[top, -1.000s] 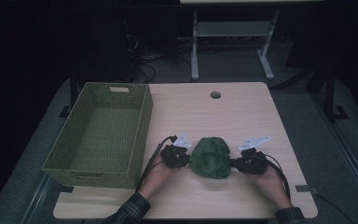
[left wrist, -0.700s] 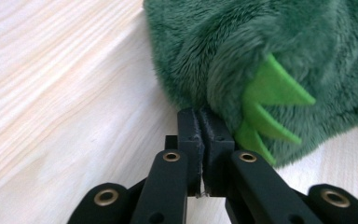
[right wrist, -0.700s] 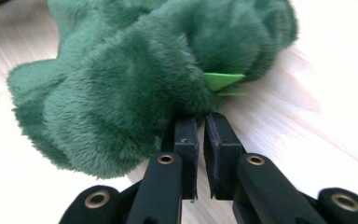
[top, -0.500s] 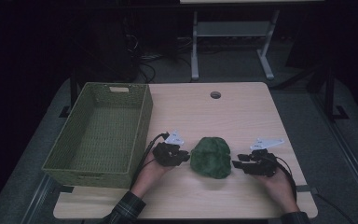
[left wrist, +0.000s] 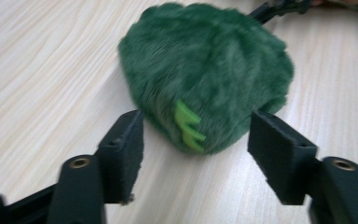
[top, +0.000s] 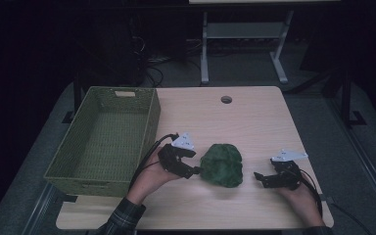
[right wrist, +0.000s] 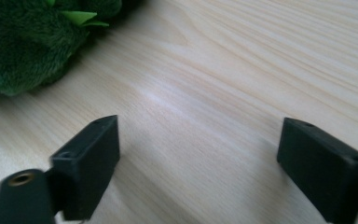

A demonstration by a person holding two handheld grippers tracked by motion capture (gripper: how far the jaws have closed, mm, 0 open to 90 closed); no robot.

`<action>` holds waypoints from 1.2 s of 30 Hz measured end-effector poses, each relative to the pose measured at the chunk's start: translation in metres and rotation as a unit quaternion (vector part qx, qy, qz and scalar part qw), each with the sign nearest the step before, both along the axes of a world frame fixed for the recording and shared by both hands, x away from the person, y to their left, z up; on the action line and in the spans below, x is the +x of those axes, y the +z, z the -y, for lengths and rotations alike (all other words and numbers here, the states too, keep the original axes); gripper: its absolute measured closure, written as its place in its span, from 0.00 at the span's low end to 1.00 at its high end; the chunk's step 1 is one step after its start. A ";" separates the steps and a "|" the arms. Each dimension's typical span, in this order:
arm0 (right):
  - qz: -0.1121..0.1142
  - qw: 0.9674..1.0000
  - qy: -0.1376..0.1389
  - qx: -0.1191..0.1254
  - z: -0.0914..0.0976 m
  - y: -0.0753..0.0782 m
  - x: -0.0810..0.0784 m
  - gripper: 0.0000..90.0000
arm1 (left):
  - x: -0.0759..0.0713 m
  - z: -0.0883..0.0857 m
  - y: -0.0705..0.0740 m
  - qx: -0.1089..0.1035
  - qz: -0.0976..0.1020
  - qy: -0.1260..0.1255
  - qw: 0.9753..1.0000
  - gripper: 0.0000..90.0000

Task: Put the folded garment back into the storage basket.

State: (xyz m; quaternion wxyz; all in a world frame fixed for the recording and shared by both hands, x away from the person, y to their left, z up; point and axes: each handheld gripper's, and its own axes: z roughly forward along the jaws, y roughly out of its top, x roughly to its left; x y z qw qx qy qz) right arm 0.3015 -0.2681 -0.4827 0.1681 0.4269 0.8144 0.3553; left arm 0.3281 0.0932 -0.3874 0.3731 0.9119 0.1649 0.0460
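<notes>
My right tool sits nearest me on the surface, its jaws spread wide after just opening, with nothing but bare wood between them; in the right gripper view the green plush toy lies off to the upper left, well apart from the pads. My left tool has also just been opening. Its jaws are spread either side of the near end of the plush toy, and the pads do not press on the fur, so the toy simply rests on the surface between my two hands, right of the woven basket.

The main risk, as I judge it, is a poor grip if I close now. The left pads straddle only the toy's lower edge by the small light green tabs, so they could pinch loose fur and let the soft body sag or slip out on a lift. A low approach could also nudge the toy away across the smooth wood. Farther off, the basket's near wall stands tall enough that a drooping toy could catch on its rim.
</notes>
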 end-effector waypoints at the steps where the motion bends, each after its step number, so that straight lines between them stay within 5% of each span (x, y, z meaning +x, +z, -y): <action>1: 0.000 1.000 0.000 -0.001 0.000 0.000 0.000 0.13 | 0.002 0.003 0.001 0.005 0.000 -0.009 1.000 0.35; 11: 0.000 1.000 -0.001 0.000 0.000 0.000 0.000 0.13 | 0.014 0.037 -0.004 0.070 0.014 -0.071 0.995 0.16; 21: 0.001 1.000 -0.006 0.000 0.000 0.000 0.000 0.15 | 0.027 0.062 -0.027 0.112 -0.002 -0.110 0.988 0.15; 26: 0.001 1.000 -0.006 0.001 0.000 0.000 -0.001 0.16 | 0.031 0.069 -0.043 0.134 -0.007 -0.114 0.984 0.14; 32: 0.002 1.000 -0.006 0.000 0.001 0.000 -0.001 0.16 | 0.032 0.072 -0.053 0.131 -0.005 -0.109 0.985 0.14; 36: 0.002 1.000 -0.007 0.000 0.001 0.000 -0.001 0.16 | 0.030 0.078 -0.062 0.154 0.009 -0.109 0.982 0.14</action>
